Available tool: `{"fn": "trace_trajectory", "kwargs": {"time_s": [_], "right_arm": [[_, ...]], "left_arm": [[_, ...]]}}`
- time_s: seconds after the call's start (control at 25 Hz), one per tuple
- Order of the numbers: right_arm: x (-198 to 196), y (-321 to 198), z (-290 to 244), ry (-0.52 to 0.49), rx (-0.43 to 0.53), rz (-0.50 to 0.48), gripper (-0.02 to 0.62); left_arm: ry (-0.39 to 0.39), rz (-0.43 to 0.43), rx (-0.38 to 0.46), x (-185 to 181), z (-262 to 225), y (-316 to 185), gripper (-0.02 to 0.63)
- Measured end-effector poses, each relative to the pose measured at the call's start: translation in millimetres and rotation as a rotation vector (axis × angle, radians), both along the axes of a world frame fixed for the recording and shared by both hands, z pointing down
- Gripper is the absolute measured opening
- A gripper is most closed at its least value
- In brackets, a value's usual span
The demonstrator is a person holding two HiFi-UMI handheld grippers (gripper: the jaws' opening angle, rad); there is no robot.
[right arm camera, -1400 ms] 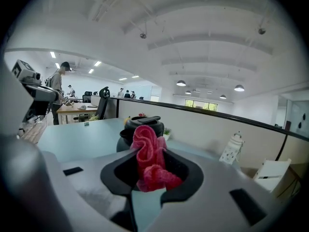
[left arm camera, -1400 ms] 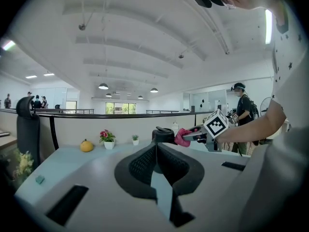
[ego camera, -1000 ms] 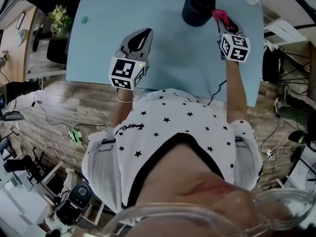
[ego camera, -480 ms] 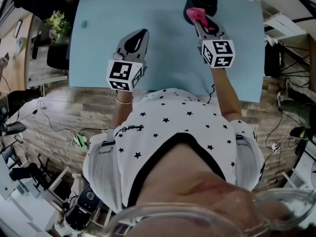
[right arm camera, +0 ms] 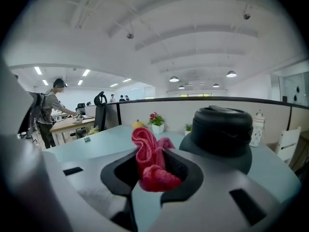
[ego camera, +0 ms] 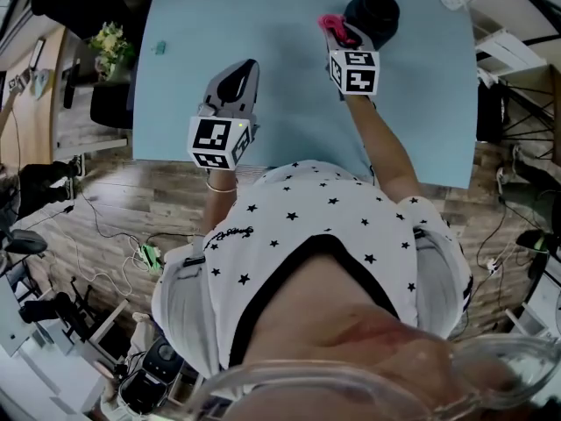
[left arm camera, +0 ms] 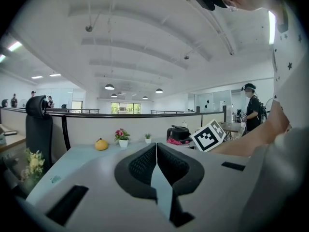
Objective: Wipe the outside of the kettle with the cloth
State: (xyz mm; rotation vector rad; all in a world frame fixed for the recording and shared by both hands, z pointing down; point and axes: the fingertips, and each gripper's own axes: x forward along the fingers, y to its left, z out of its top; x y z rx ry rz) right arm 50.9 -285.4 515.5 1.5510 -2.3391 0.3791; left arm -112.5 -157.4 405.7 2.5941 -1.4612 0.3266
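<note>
A black kettle (ego camera: 374, 11) stands near the far right of the light-blue table (ego camera: 289, 77); the right gripper view shows the kettle (right arm camera: 222, 132) just ahead and to the right of the jaws. My right gripper (ego camera: 337, 32) is shut on a pink cloth (ego camera: 331, 23), which is bunched between the jaws (right arm camera: 150, 163) and sits just left of the kettle. My left gripper (ego camera: 240, 75) is shut with nothing in it, held over the table's near left, well away from the kettle. In the left gripper view, the kettle (left arm camera: 179, 133) shows small in the distance.
A small green scrap (ego camera: 159, 48) lies near the table's left edge. A potted flower (right arm camera: 155, 121), a yellow object (left arm camera: 101, 144) and a partition wall stand at the table's far side. Office chairs, cables and floor clutter surround the table.
My right gripper has carried the pink cloth from the kettle's right side across its near side to its left side. The left gripper stayed almost still.
</note>
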Motion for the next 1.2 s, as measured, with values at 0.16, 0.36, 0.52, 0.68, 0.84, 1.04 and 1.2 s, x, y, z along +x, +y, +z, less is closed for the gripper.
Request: {"fn": "trace_trajectory", "kwargs": {"time_s": [0.16, 0.36, 0.52, 0.68, 0.84, 1.04, 1.2], "right_arm": [[9, -10, 15, 0.008, -0.032, 0.057, 0.098], [14, -7, 11, 0.002, -0.029, 0.073, 0.098], [25, 3, 5, -0.022, -0.027, 0.074, 0.098], [33, 13, 2, -0.027, -0.025, 0.048, 0.098], [46, 25, 1, -0.03, -0.024, 0.031, 0.098], [64, 37, 0, 0.002, -0.019, -0.002, 0.099], [82, 44, 2, 0.025, -0.017, -0.026, 0.1]], "left_arm": [[0.0, -0.034, -0.012, -16, 4, 0, 0.031], [0.003, -0.033, -0.02, -18, 5, -3, 0.03], [0.003, 0.003, -0.019, -1, 4, -6, 0.031], [0.003, 0.045, -0.017, 21, 3, -10, 0.03], [-0.001, 0.085, -0.014, 44, 3, -12, 0.029], [-0.003, 0.105, -0.014, 65, 4, -10, 0.029], [-0.006, 0.114, -0.014, 82, 4, -7, 0.03]]}}
